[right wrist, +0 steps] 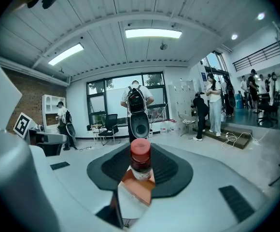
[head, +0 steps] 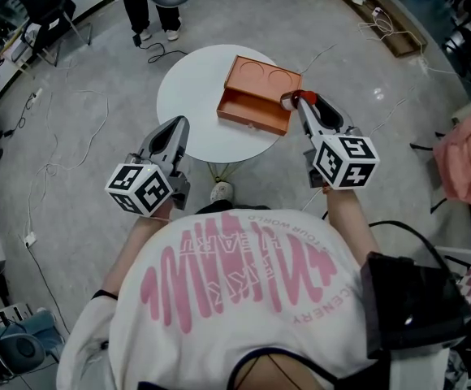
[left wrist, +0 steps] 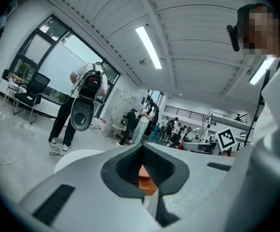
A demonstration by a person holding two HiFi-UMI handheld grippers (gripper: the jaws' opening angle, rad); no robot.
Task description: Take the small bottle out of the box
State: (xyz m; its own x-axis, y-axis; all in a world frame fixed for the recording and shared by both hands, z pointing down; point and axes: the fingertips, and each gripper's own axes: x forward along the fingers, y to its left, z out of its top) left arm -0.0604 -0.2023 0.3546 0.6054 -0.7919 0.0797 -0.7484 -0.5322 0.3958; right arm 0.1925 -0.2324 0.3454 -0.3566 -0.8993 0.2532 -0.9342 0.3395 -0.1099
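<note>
An orange box [head: 256, 96] lies open on the round white table [head: 188, 96], its tray in front and its lid, with two round hollows, behind. At the box's right edge, above the table's rim, my right gripper [head: 298, 101] is shut on the small bottle [head: 291, 99]. In the right gripper view the bottle [right wrist: 141, 161] stands upright between the dark pads, showing a red cap and dark body, with the box [right wrist: 139, 183] below it. My left gripper [head: 180, 125] hangs at the table's near left edge with its jaws together and nothing in them. A sliver of the box [left wrist: 146, 180] shows through them.
A person [head: 150, 6] stands beyond the table with a round dark object. Cables [head: 73, 128] trail over the grey floor to the left and behind. A pink cloth [head: 467, 157] hangs at the right. More people stand in the room's far part [right wrist: 212, 105].
</note>
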